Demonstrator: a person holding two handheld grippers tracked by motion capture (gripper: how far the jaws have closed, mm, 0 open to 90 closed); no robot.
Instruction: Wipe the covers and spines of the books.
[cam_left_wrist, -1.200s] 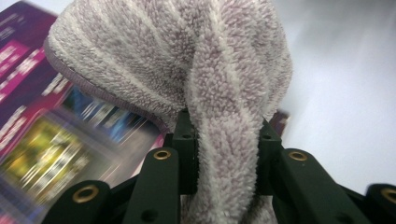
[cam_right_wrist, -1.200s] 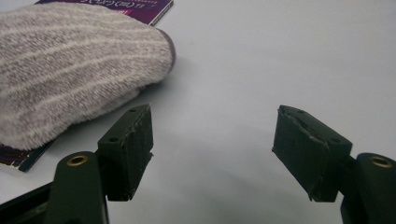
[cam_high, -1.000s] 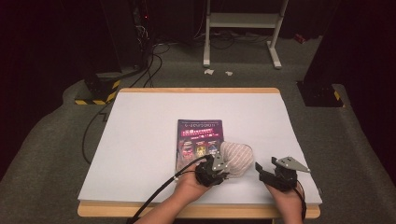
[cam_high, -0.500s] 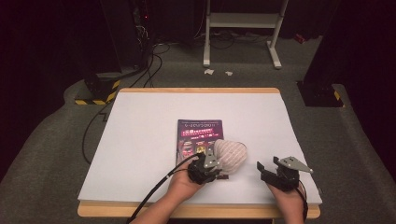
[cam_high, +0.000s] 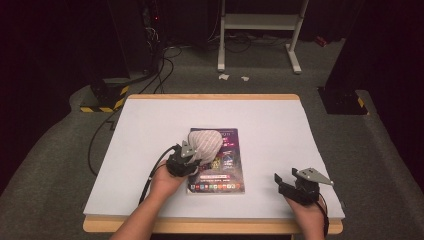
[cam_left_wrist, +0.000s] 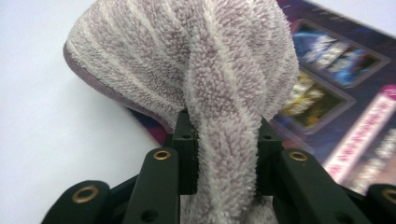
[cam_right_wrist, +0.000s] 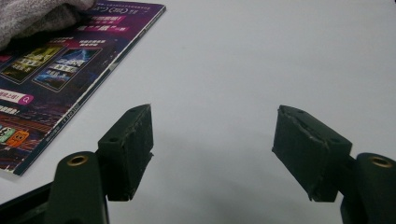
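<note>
At a white worktop (cam_high: 150, 130), a person's left gripper (cam_high: 183, 161) pinches a bunched, pale striped towel (cam_high: 205, 142) over the upper left part of a purple magazine (cam_high: 222, 167) that lies flat near the middle of the surface. In the left gripper view the two black fingers (cam_left_wrist: 186, 154) press into a twisted fold of the towel (cam_left_wrist: 205, 74) from both sides, and the fluffy cloth rises and spreads above them, draping partly over the magazine (cam_left_wrist: 336, 70) and partly over the bare worktop (cam_left_wrist: 46, 140) beside it. The left hand (cam_high: 165, 180) comes in from the near edge, with a black cable trailing from the gripper back toward that edge.

To the right, well apart from the magazine, the right gripper (cam_high: 298, 184) sits low near the worktop's front edge, a grey three-cornered plate on top. In the right gripper view its fingers (cam_right_wrist: 130, 149) stand wide with nothing between them but bare white surface; the magazine (cam_right_wrist: 60, 70) lies off to their left, a corner of the towel (cam_right_wrist: 37, 16) resting on its far end.
</note>
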